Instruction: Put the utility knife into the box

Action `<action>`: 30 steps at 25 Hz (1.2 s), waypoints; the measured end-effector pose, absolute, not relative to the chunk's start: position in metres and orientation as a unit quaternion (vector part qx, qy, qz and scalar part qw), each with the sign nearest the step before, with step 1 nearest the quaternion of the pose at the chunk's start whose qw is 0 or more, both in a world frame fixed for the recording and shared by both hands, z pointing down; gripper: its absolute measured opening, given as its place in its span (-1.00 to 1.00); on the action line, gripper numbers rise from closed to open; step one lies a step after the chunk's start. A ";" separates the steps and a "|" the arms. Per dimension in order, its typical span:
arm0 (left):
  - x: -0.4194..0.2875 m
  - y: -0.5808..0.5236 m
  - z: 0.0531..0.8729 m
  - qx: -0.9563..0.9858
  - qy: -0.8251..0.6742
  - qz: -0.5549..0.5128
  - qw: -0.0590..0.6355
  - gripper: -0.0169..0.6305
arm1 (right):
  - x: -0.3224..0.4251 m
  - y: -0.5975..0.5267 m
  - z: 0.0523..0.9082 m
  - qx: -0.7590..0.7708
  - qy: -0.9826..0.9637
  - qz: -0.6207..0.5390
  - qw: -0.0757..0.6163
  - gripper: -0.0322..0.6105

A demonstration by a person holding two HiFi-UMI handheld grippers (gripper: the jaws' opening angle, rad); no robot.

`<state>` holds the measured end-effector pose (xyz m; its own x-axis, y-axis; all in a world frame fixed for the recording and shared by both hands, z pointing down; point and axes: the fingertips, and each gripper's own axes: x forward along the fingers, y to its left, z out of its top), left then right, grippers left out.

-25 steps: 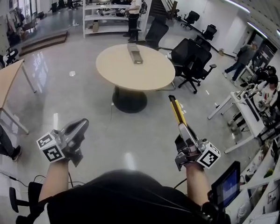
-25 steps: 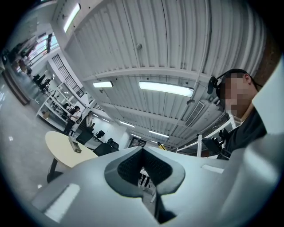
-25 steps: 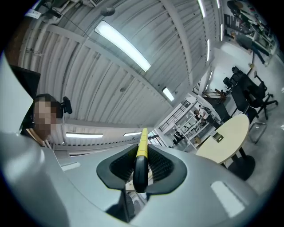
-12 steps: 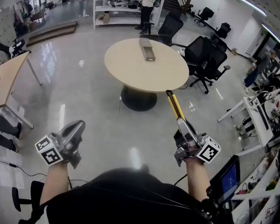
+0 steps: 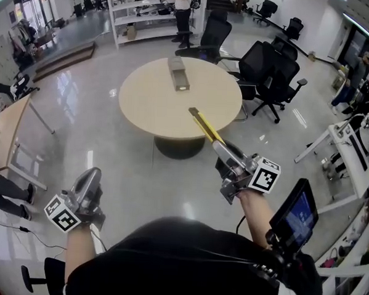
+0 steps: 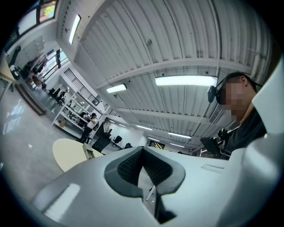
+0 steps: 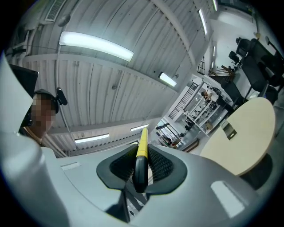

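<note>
My right gripper (image 5: 224, 153) is shut on a utility knife (image 5: 205, 127) with a yellow front and a black handle. The knife sticks out ahead, its tip over the near edge of a round beige table (image 5: 150, 105). A long grey box (image 5: 178, 74) lies on the far half of that table. In the right gripper view the knife (image 7: 142, 150) stands between the pads, with the table (image 7: 242, 133) and the box (image 7: 228, 128) off to the right. My left gripper (image 5: 92, 175) is low at the left, shut and holding nothing. Its own view shows the table (image 6: 71, 153) at the left.
Black office chairs (image 5: 272, 68) stand behind and right of the table. White shelving (image 5: 148, 12) with a person beside it is at the back. A wooden desk (image 5: 3, 128) is at the left, white desks (image 5: 351, 140) with people at the right. A small screen (image 5: 298, 217) rides on the right forearm.
The table has come closer in the head view. Both grippers moved forward with the person, and the knife's tip now reaches the table's near edge. The grip on the knife is unchanged.
</note>
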<state>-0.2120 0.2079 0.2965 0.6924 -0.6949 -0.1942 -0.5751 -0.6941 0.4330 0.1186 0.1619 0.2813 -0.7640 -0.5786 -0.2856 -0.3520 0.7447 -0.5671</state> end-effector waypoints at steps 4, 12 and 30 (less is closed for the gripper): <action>-0.138 0.157 0.285 0.907 -0.350 -0.170 0.161 -0.96 | 0.177 0.101 0.278 -0.241 0.906 -0.258 0.233 -0.63; -0.102 0.101 0.289 0.901 -0.370 -0.155 0.166 -0.96 | 0.221 0.045 0.290 -0.240 0.900 -0.271 0.241 -0.63; -0.176 -0.132 0.308 0.933 -0.262 -0.167 0.181 -0.96 | 0.147 -0.119 0.293 -0.352 0.873 -0.249 0.227 -0.63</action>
<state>-0.1758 -0.1319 0.3081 0.8069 -0.5496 -0.2164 -0.4292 -0.7973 0.4245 0.1466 -0.1195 0.2928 -0.6494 -0.7276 -0.2210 -0.5014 0.6283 -0.5949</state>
